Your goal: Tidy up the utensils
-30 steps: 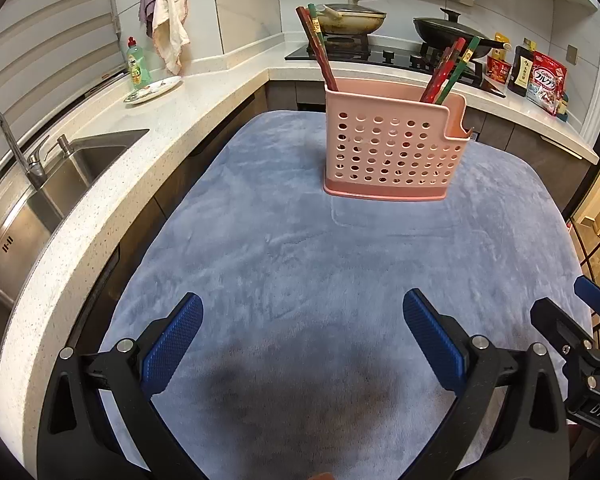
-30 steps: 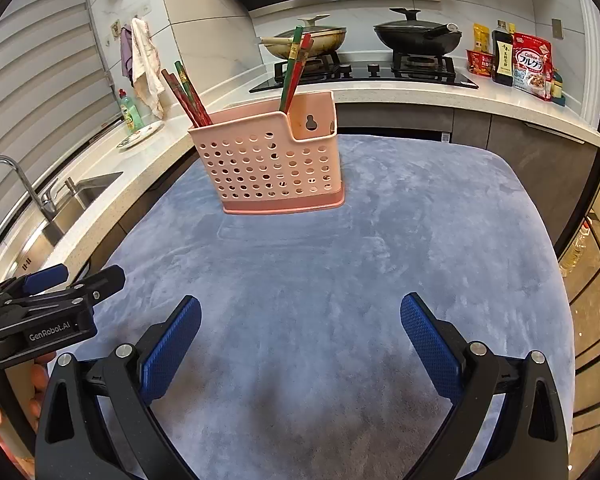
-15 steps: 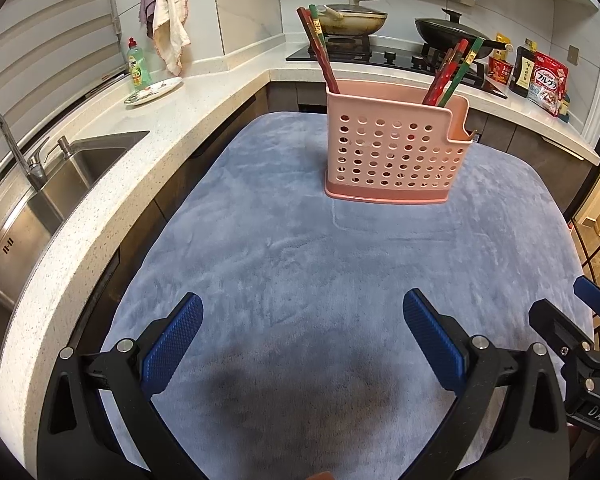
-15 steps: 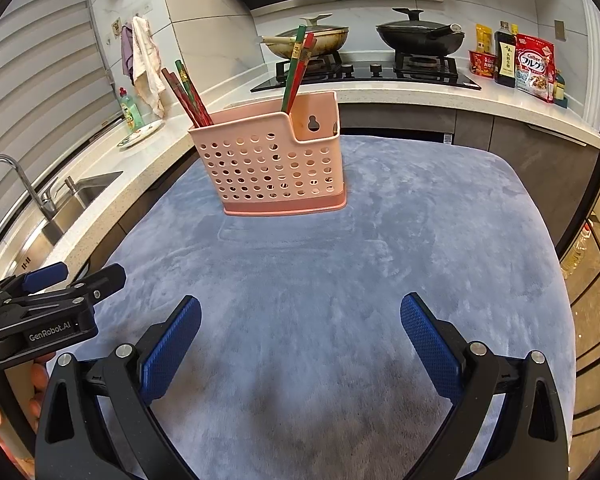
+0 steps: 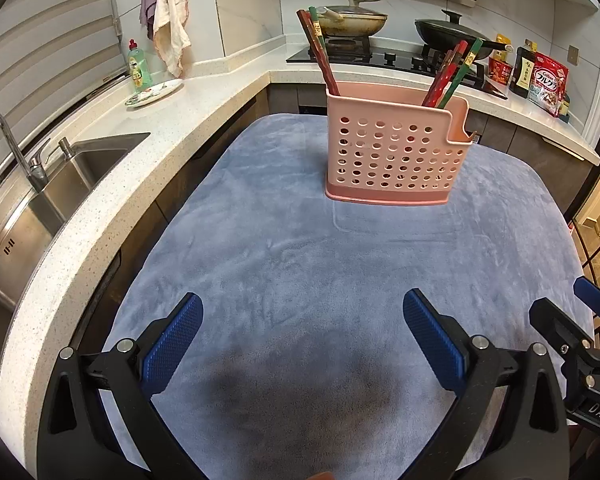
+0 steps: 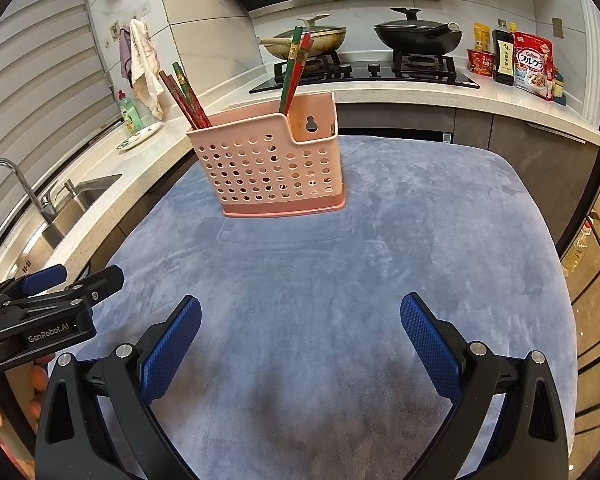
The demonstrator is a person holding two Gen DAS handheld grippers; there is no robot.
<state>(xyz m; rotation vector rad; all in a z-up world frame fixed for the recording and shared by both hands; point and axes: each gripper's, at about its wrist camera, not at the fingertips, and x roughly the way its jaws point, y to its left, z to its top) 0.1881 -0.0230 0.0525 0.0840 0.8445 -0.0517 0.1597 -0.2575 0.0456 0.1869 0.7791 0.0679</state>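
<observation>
Left gripper point(image 5: 302, 330): fingers spread wide, nothing between them, low over the blue cloth point(image 5: 284, 264)
Right gripper point(image 6: 300, 330): jaws wide apart too, holding nothing
Pink holder point(image 5: 396, 152): upright on the cloth's far half, well apart from both grippers
Chopsticks, left end point(image 5: 320, 52): leaning out, red and green
Chopsticks, right end point(image 5: 452, 74): tilted the opposite way
</observation>
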